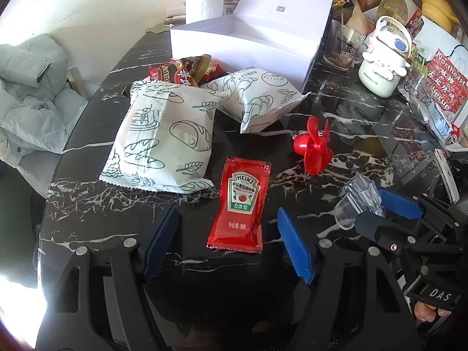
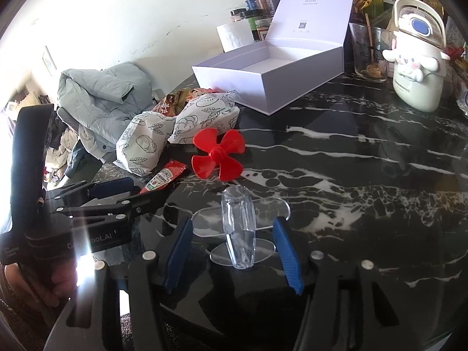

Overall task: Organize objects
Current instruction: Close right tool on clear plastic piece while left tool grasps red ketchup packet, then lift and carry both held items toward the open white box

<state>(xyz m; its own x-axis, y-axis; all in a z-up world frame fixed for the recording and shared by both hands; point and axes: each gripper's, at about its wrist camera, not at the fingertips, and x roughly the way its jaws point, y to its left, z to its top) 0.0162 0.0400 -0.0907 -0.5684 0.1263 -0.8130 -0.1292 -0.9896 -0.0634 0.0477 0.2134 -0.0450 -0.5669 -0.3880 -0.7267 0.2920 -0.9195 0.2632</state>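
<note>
A red Heinz ketchup packet lies flat on the black marble table, between the blue fingers of my left gripper. Its jaws stand open, with a gap on both sides of the packet. A clear plastic piece with flat wings rests on the table between the fingers of my right gripper, whose pads do not squeeze it. A red propeller lies just beyond. In the left wrist view, my right gripper and the clear plastic piece are at the right.
Two bread-print packets and a red-brown snack bag lie before an open white box. A glass cup and a white cartoon container stand at the back right. A grey jacket lies past the table's left edge.
</note>
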